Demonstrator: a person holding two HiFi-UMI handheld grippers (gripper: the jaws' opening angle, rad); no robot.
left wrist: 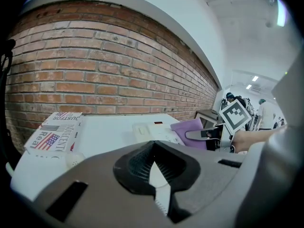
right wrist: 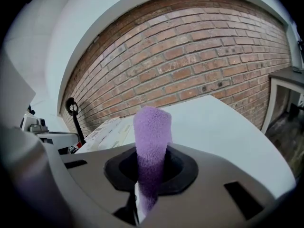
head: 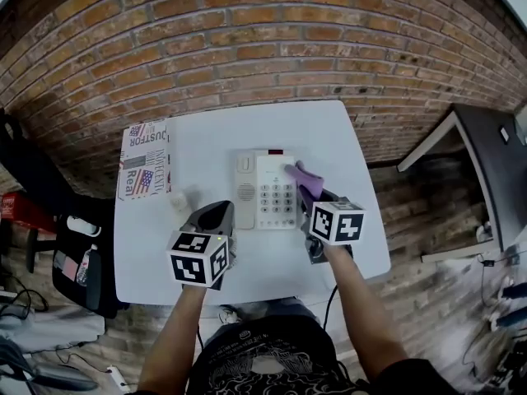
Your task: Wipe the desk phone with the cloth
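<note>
Cloth (right wrist: 152, 141), fuzzy purple, clamped in fingers of right gripper (right wrist: 140, 199) at white desk phone (head: 268, 189), left gripper (left wrist: 155, 177) fingers together

Too small to read in head view: the digits on the keys of the white plastic desk phone (head: 265, 189). Cannot see its upper right corner, covered by the purple fleecy cloth (head: 305, 178) and the right gripper (head: 313, 192). From left gripper view, possible to see only the far end of the phone, over the grey body of the left gripper (left wrist: 153, 161). In right gripper view, impossible to follow the cloth's lower end down between the closed jaws. Hard to identify the small blurred white round thing (head: 179, 203) beside the printed cardboard box (head: 146, 159).
</note>
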